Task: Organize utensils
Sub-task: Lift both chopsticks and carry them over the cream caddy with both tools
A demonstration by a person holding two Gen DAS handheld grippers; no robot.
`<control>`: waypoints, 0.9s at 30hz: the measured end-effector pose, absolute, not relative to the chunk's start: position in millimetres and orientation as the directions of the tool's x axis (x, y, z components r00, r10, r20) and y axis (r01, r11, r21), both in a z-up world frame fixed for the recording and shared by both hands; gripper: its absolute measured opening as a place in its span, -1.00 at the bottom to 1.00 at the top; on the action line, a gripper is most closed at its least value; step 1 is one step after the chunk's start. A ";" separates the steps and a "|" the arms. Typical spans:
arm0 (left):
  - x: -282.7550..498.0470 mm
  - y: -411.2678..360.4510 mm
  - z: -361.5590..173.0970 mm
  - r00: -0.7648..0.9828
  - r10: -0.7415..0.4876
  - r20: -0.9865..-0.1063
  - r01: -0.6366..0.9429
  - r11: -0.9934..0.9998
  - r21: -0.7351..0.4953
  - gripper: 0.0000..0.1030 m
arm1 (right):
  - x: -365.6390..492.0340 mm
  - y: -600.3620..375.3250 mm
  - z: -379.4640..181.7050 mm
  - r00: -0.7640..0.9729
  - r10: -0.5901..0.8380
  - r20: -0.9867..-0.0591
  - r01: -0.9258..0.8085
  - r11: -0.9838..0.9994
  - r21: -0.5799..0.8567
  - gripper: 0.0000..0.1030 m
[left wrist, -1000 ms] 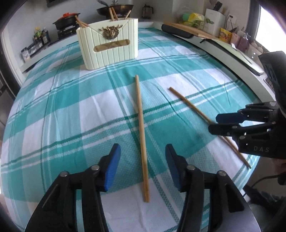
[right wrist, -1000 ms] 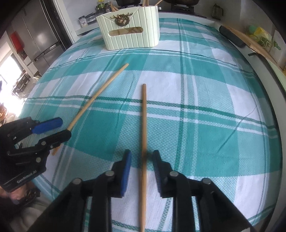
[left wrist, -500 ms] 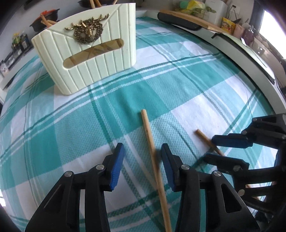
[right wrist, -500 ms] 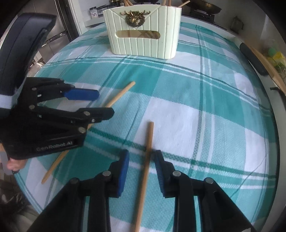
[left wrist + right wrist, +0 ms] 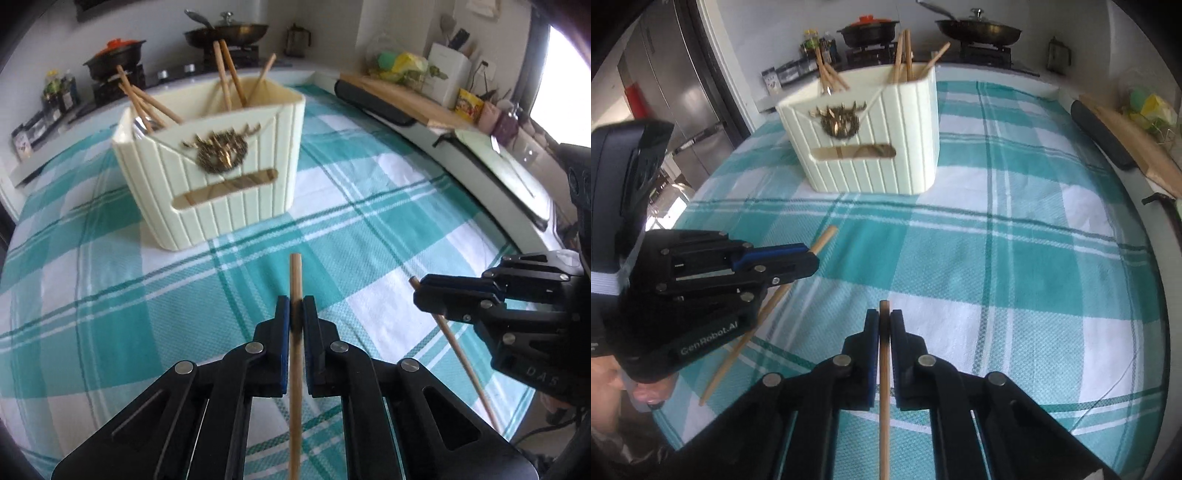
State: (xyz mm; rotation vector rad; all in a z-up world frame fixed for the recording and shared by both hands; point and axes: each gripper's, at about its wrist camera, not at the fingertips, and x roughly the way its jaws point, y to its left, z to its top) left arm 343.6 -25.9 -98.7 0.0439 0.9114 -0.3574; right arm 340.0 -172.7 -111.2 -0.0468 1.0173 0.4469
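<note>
A cream ribbed utensil holder [image 5: 214, 162] with a brass stag emblem stands on the teal plaid cloth and holds several wooden chopsticks; it also shows in the right wrist view [image 5: 871, 140]. My left gripper [image 5: 294, 314] is shut on a wooden chopstick [image 5: 295, 273], lifted off the cloth, its tip toward the holder. My right gripper [image 5: 884, 325] is shut on a second chopstick [image 5: 884, 369], also lifted. Each gripper shows in the other's view, the right gripper [image 5: 436, 291] and the left gripper [image 5: 798, 258], side by side in front of the holder.
The table [image 5: 369, 236] carries a teal and white plaid cloth. A wooden board and a dark roll [image 5: 376, 99] lie along the far right edge. Pots and a pan [image 5: 225, 31] stand on a stove behind. A fridge [image 5: 676, 92] is at the left.
Both grippers have closed on their chopsticks and lifted them off the cloth. Both have moved closer to the holder.
</note>
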 end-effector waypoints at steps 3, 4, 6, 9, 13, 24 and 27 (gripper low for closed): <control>328.6 -9.9 -63.9 0.621 -0.296 -0.726 0.302 0.945 -0.127 -0.91 | 329.6 -177.8 -74.6 0.512 0.379 -0.771 -0.389 0.902 0.185 -0.88; 323.2 -5.1 -53.5 0.639 -0.299 -0.709 0.298 0.946 -0.130 -0.91 | 324.7 -178.8 -61.9 0.536 0.389 -0.749 -0.395 0.900 0.184 -0.88; 310.6 3.6 -31.0 0.680 -0.303 -0.667 0.291 0.947 -0.134 -0.91 | 313.8 -180.4 -38.5 0.580 0.402 -0.709 -0.408 0.896 0.174 -0.88; 296.0 16.0 -7.6 0.725 -0.312 -0.614 0.280 0.948 -0.151 -0.91 | 295.9 -182.2 -7.0 0.637 0.419 -0.648 -0.423 0.892 0.160 -0.88; 284.6 23.4 12.0 0.771 -0.312 -0.555 0.262 0.950 -0.170 -0.91 | 276.8 -180.3 20.9 0.698 0.421 -0.579 -0.431 0.893 0.130 -0.88; 267.0 42.6 34.8 0.825 -0.299 -0.479 0.229 0.953 -0.200 -0.92 | 259.3 -177.7 59.1 0.784 0.410 -0.465 -0.422 0.903 0.085 -0.88; 267.4 47.3 38.1 0.830 -0.293 -0.474 0.222 0.954 -0.202 -0.92 | 261.6 -180.1 67.5 0.788 0.414 -0.456 -0.424 0.901 0.086 -0.88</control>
